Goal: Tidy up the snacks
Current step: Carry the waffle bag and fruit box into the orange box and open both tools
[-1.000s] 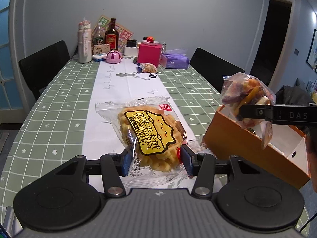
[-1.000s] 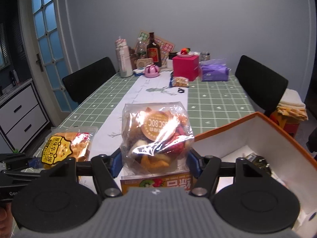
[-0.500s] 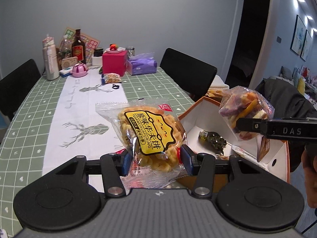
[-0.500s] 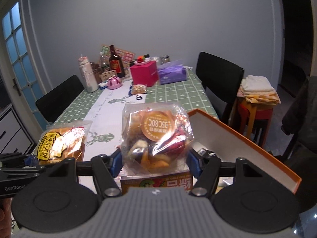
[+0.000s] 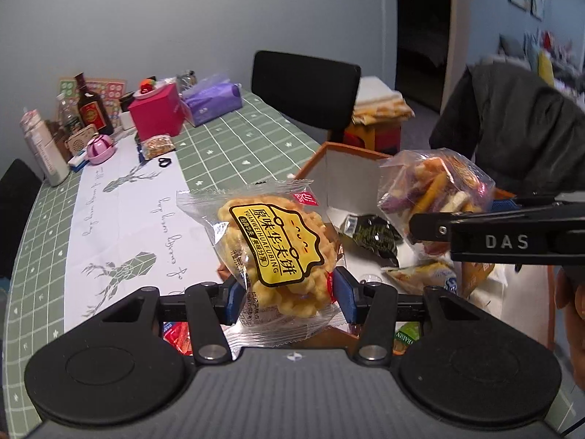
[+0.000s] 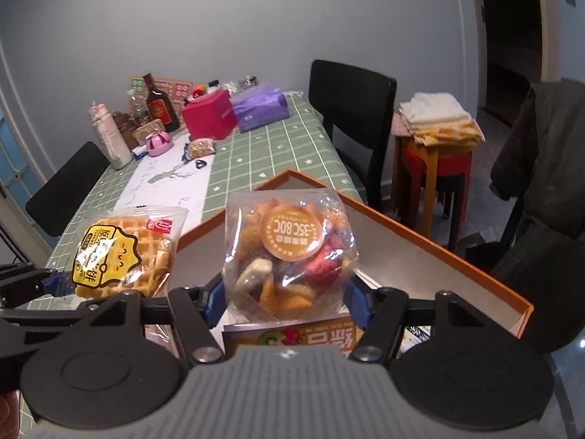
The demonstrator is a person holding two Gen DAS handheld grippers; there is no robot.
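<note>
Left gripper (image 5: pixel 287 298) clamps the waffle packet (image 5: pixel 272 252); its lower edge is hidden behind the body. Right gripper (image 6: pixel 287 298) clamps the dried-fruit bag (image 6: pixel 289 256) over the orange box (image 5: pixel 351 179), which holds a dark sachet (image 5: pixel 369 234) and partly hidden packets. Green checked tablecloth (image 5: pixel 234 153), bottles at the far end.

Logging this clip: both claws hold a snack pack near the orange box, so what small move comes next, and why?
Probably lower the right claw and let its fruit chip bag go into the orange box. The bag already hangs over the box's open inside, while the left claw holds the waffle pack at the box's edge.
</note>
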